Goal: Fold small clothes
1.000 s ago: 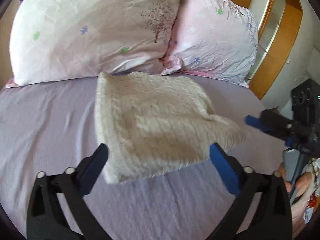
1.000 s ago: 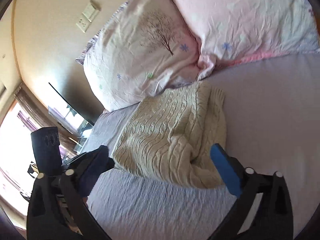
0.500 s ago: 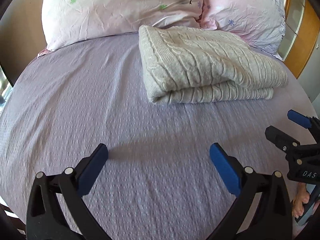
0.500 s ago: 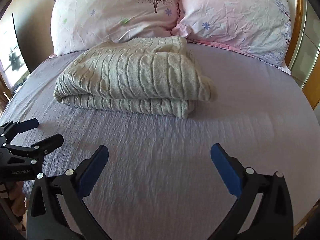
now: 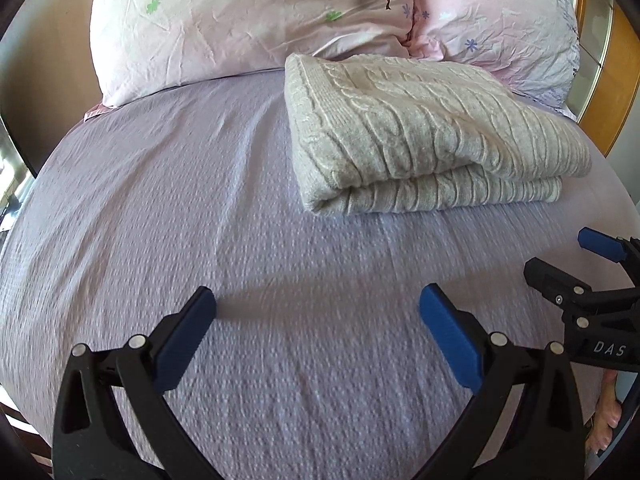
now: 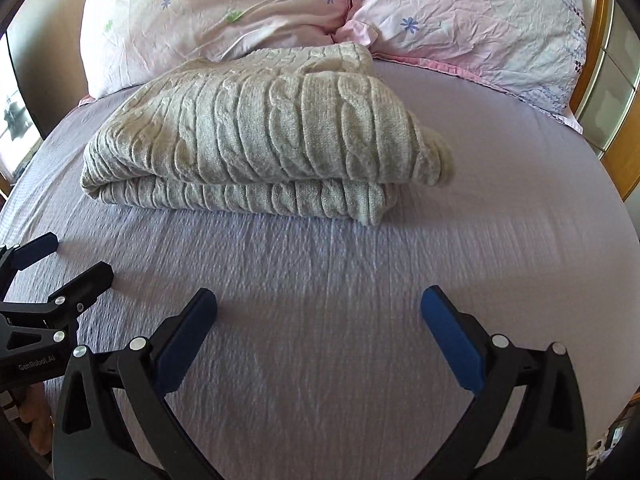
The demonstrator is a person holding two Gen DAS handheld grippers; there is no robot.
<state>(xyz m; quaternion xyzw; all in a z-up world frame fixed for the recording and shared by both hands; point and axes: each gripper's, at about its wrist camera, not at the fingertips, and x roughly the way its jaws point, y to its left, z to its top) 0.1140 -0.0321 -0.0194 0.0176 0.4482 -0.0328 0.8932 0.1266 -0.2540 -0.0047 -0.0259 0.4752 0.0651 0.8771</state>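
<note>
The left gripper (image 5: 318, 312) had its jaws spread wide with nothing between them, its blue pads (image 5: 450, 338) hovering over the bare lilac bedsheet (image 5: 160, 208) in the lower part of the left wrist view. The right gripper (image 6: 319, 312) was likewise released and empty, its pads (image 6: 452, 340) framing only wrinkled sheet in the lower part of its own view. Each tool showed in the other's camera: the right gripper at the right edge of the left view (image 5: 576, 264), the left gripper at the lower left edge of the right view (image 6: 60, 260), both with fingers apart and clear of the cloth.

Beyond the jaws, well apart from both, the cable-knit sweater (image 5: 420, 136) lay folded into a flat stack on the sheet, in the upper right of the left wrist view and the upper middle of the right wrist view (image 6: 260, 140). Its upper layer sat over a narrower lower fold, and its far edge touched the pillows. Two pink flowered pillows (image 5: 248, 20) filled the top of both frames, side by side, with a wooden headboard (image 5: 616, 80) at the right rim.
</note>
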